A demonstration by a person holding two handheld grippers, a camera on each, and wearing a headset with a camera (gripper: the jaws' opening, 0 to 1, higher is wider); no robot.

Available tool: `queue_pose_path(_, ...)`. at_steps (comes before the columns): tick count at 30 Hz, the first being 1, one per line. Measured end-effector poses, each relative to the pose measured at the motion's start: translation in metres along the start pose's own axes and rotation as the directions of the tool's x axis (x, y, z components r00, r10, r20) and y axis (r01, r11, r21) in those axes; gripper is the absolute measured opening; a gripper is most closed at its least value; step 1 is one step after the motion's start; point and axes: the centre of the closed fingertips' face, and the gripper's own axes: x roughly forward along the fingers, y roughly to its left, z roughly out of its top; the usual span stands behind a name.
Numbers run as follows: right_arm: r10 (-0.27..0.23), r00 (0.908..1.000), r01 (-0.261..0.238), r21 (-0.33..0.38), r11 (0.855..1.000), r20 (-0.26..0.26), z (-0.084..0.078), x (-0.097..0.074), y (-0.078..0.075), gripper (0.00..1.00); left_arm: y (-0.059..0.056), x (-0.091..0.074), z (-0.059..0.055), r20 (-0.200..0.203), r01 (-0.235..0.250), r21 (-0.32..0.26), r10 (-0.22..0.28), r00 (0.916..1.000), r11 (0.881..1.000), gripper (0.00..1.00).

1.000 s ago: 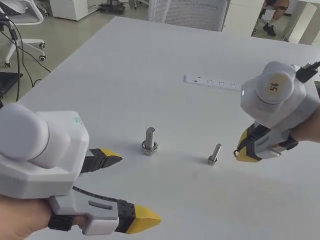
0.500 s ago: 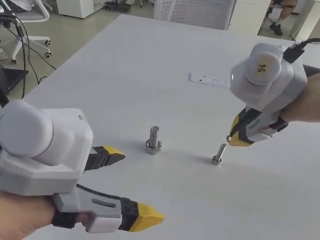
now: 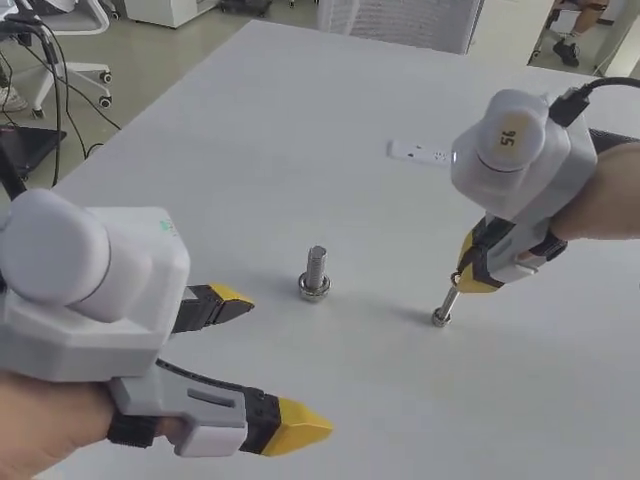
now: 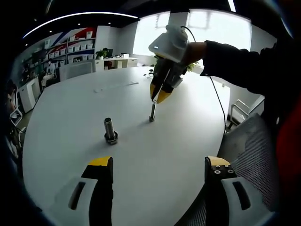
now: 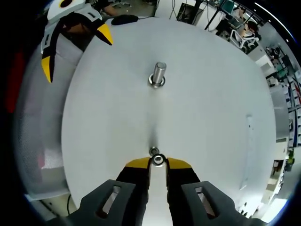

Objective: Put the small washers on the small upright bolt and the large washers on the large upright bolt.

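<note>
Head view, left gripper: held low at the left over the desk, fingers spread wide, nothing grasped.
Large bolt: stood upright near the desk's middle.
Small bolt: stood on the desk, well apart to the right of the large bolt.
Right gripper: fingers clenched on a small washer, held right at the small bolt's top.

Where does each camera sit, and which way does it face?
Head view: on headset, facing down at table; left tool, right tool, a hand show.
Left gripper view: on left tool, facing across to large bolt, right tool; own jaws below.
Right gripper view: on right tool, facing down its jaws, holding small washer, at small bolt.
All share both bolts.
</note>
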Motion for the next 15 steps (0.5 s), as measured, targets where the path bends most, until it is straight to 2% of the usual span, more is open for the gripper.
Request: queue_pose_path(15, 0.022, 0.9995, -0.022, 0.003, 1.000, -0.021, -0.0019, 0.0068, 0.0043, 0.14, -0.0012, -0.0005, -0.0020, -0.004, -0.001, -0.005, 0.001, 1.0000, 1.000, 0.79)
